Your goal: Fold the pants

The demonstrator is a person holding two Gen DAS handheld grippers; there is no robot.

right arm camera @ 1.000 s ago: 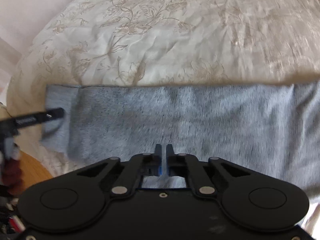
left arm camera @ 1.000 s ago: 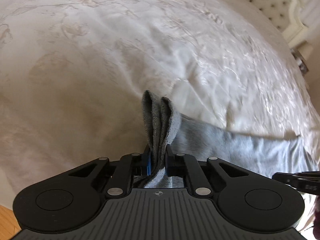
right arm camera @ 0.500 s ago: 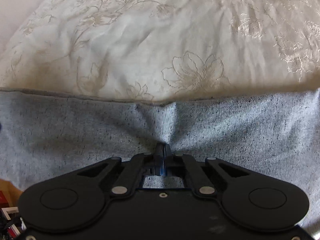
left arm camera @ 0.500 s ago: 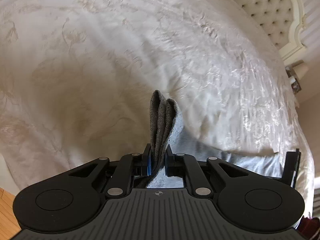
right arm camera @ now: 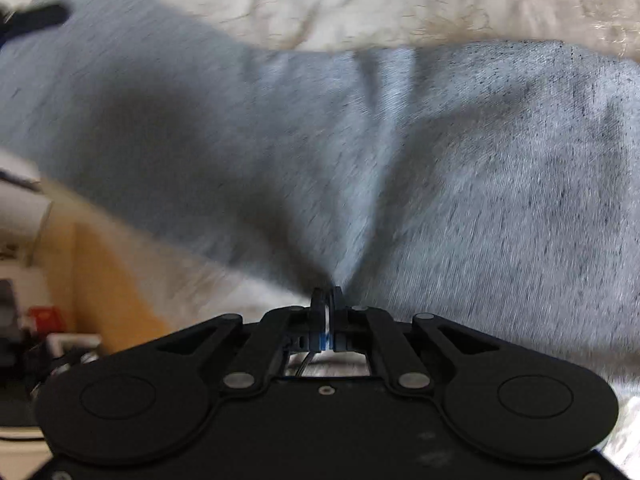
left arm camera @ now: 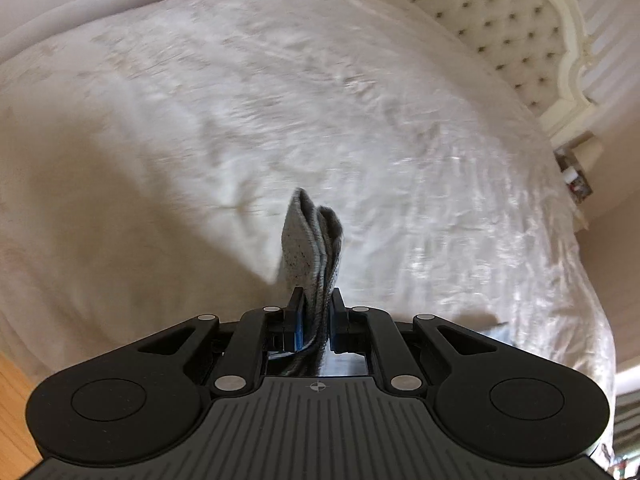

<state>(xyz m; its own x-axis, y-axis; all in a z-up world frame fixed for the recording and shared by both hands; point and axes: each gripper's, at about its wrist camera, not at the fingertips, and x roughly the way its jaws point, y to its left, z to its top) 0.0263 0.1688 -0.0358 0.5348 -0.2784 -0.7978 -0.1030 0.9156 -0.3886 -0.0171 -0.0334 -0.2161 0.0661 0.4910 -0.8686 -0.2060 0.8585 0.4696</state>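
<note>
The grey pants [right arm camera: 400,152] stretch across the right wrist view over the cream bedspread [right arm camera: 360,4], blurred by motion. My right gripper [right arm camera: 326,300] is shut on the pants' near edge, with cloth fanning out from the jaws. My left gripper [left arm camera: 316,300] is shut on a bunched end of the pants [left arm camera: 310,240], which sticks up between its fingers above the bedspread [left arm camera: 200,120]. The left gripper's dark tip [right arm camera: 36,20] shows at the top left of the right wrist view, at the lifted end of the pants.
A tufted cream headboard [left arm camera: 500,20] stands at the far right of the bed. A nightstand with small items [left arm camera: 576,168] is beside it. Wooden floor [right arm camera: 100,272] and clutter [right arm camera: 40,340] lie left of the bed's edge.
My left gripper has risen with the pants' end, so more of the bed shows. My right gripper has shut on the pants' near edge and lifted it; the left end of the pants has swung up.
</note>
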